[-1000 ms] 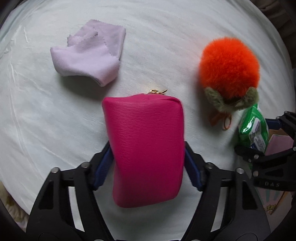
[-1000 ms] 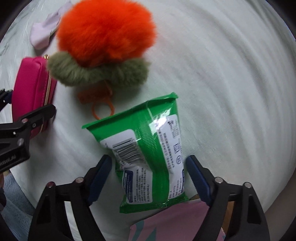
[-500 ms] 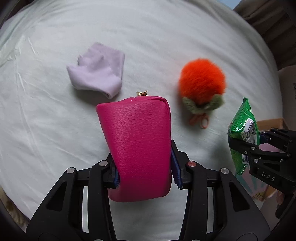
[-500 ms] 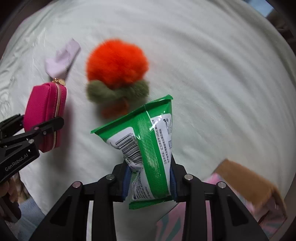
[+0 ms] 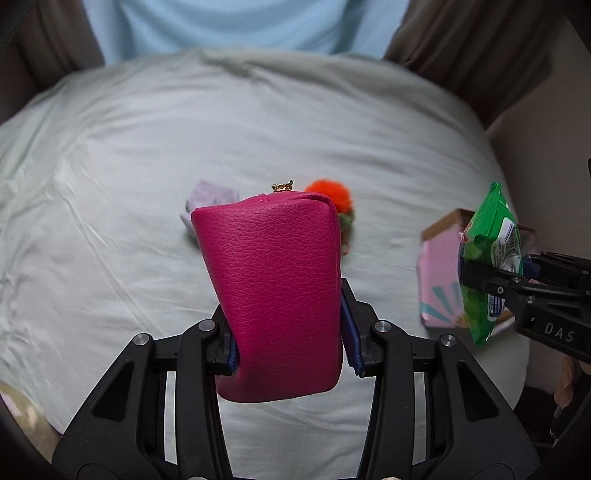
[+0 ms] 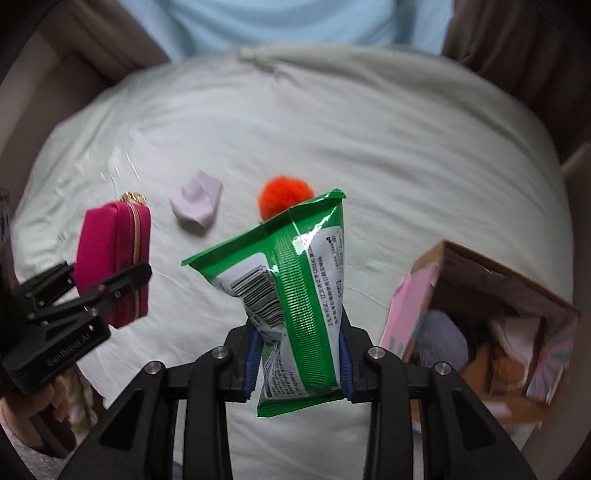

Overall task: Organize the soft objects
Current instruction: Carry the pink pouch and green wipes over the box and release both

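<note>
My left gripper (image 5: 286,328) is shut on a pink zip pouch (image 5: 273,288) and holds it high above the pale bed sheet (image 5: 110,221). My right gripper (image 6: 297,354) is shut on a green tissue pack (image 6: 291,291), also raised. The pouch shows at the left of the right wrist view (image 6: 118,258), and the tissue pack at the right of the left wrist view (image 5: 491,254). An orange pom-pom (image 6: 284,195) and a folded lilac cloth (image 6: 197,205) lie on the sheet beyond both grippers.
An open pink and brown cardboard box (image 6: 480,317) with soft items inside stands on the bed at the right, also seen in the left wrist view (image 5: 439,269). Brown curtains (image 5: 480,44) and a light blue wall (image 5: 240,26) lie behind the bed.
Both grippers closed on their objects and lifted them off the sheet. They rose and pulled back, so the pom-pom and cloth now look small and far, and the box has come into view.
</note>
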`<state>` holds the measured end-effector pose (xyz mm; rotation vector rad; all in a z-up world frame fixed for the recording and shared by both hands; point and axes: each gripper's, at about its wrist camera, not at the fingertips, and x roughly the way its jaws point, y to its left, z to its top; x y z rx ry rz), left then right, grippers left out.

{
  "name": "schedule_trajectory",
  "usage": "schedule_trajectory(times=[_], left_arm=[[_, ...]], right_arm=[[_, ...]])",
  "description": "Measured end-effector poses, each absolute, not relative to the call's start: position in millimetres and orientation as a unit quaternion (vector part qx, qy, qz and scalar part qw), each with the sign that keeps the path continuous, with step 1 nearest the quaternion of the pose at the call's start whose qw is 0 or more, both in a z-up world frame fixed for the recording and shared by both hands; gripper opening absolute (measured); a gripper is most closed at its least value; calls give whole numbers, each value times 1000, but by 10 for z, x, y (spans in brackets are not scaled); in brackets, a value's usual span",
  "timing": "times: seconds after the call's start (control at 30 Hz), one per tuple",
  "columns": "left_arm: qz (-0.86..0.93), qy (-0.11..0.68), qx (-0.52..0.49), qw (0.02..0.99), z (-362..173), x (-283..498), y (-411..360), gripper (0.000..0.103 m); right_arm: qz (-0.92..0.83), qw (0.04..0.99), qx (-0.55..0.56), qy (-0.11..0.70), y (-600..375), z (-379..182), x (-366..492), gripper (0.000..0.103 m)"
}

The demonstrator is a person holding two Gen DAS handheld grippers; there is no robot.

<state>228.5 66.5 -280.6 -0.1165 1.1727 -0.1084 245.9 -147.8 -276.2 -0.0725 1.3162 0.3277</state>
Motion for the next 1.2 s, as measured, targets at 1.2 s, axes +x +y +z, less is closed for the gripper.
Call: schedule_trajectory(times=[1.2], left_arm=[[-192, 504, 13, 842, -1992, 2013, -2437, 39]], right_arm=[[28, 841, 103, 530, -4215, -1683, 1515, 32]])
